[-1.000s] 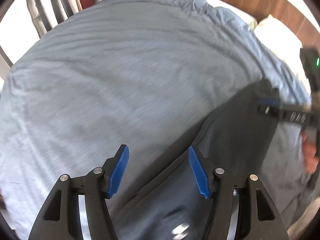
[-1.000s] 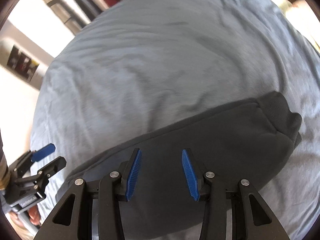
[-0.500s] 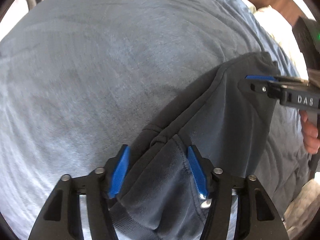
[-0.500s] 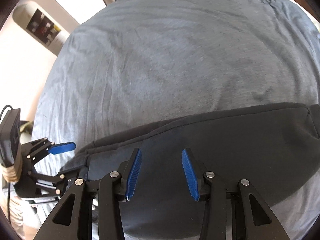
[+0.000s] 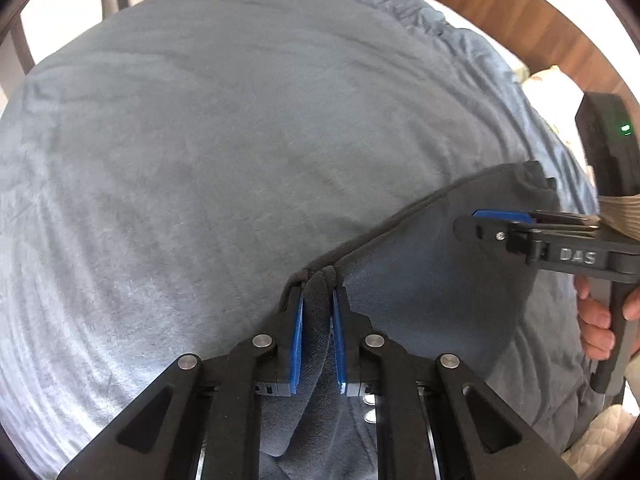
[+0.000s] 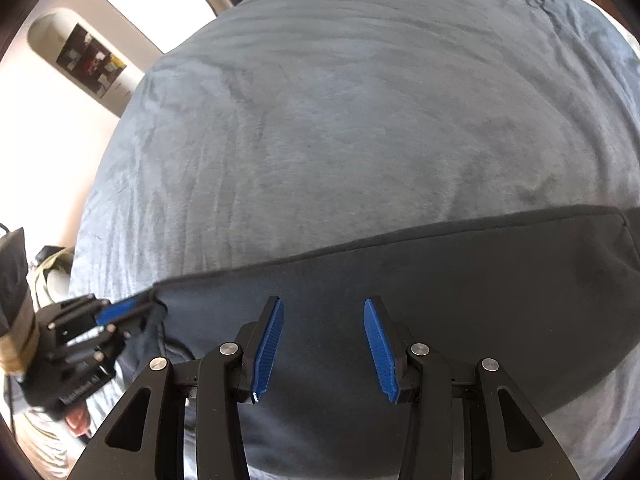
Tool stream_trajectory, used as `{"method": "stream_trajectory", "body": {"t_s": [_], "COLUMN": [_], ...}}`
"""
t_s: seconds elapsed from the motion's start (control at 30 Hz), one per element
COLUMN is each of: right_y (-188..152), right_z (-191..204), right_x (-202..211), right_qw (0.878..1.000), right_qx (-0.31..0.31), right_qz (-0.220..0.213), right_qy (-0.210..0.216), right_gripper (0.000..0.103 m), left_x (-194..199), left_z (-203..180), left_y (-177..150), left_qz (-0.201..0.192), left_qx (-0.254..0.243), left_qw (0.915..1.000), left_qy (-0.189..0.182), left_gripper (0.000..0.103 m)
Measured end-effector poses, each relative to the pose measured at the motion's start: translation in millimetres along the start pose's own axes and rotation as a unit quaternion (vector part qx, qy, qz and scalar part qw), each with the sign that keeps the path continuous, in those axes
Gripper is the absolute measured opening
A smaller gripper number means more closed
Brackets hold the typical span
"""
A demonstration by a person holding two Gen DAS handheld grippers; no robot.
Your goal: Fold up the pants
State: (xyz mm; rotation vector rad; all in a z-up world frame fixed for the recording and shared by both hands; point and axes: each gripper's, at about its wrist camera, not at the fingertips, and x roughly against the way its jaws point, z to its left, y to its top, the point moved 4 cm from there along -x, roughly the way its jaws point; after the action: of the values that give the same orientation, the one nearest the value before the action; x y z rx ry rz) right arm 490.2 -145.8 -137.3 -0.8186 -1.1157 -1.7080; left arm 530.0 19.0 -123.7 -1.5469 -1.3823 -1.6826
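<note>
Pants (image 5: 432,280) of dark grey fleece lie on the grey-blue bed cover (image 5: 200,152), apparently folded lengthwise, cross folds left. Left gripper (image 5: 318,304) has its jaws clamped on a bunched pants edge; right gripper (image 6: 322,344) hovers with jaws spread over flat cloth. Beyond both jaws lies broad bare cover.

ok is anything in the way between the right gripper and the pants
Nothing visible. The right gripper hangs open directly over the dark pants with only bare fabric between its fingers. The left gripper is off to the side, shut on the pants' edge.
</note>
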Motion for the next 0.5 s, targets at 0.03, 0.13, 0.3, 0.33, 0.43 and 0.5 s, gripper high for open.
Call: {"method": "stream_trajectory", "body": {"t_s": [0.03, 0.13, 0.3, 0.33, 0.43, 0.5], "right_y": [1, 5, 9, 9, 9, 7], "right_z": [3, 9, 5, 1, -9, -15], "right_x": [-4, -18, -38, -41, -42, -34], "right_qw": [1.000, 1.000, 0.999, 0.999, 0.999, 0.999], "right_qx": [0.001, 0.003, 0.012, 0.008, -0.007, -0.020], "right_qz": [0.001, 0.009, 0.018, 0.022, 0.025, 0.020], "right_qy": [0.003, 0.007, -0.024, -0.029, -0.036, -0.037], "right_gripper": [0.043, 0.043, 0.043, 0.043, 0.043, 0.043], "left_x": [-8, -20, -25, -26, -23, -11], "left_z": [2, 5, 11, 11, 13, 12], "left_y": [-2, -6, -7, -7, -5, -5], "left_qz": [0.012, 0.019, 0.018, 0.020, 0.016, 0.003], "left_qx": [0.003, 0.004, 0.026, 0.025, 0.034, 0.038], "left_qw": [0.9999, 0.9998, 0.9994, 0.9994, 0.9985, 0.9982], "left_qy": [0.000, 0.009, 0.010, 0.016, 0.041, 0.046], "left_gripper": [0.015, 0.015, 0.026, 0.029, 0.049, 0.050]}}
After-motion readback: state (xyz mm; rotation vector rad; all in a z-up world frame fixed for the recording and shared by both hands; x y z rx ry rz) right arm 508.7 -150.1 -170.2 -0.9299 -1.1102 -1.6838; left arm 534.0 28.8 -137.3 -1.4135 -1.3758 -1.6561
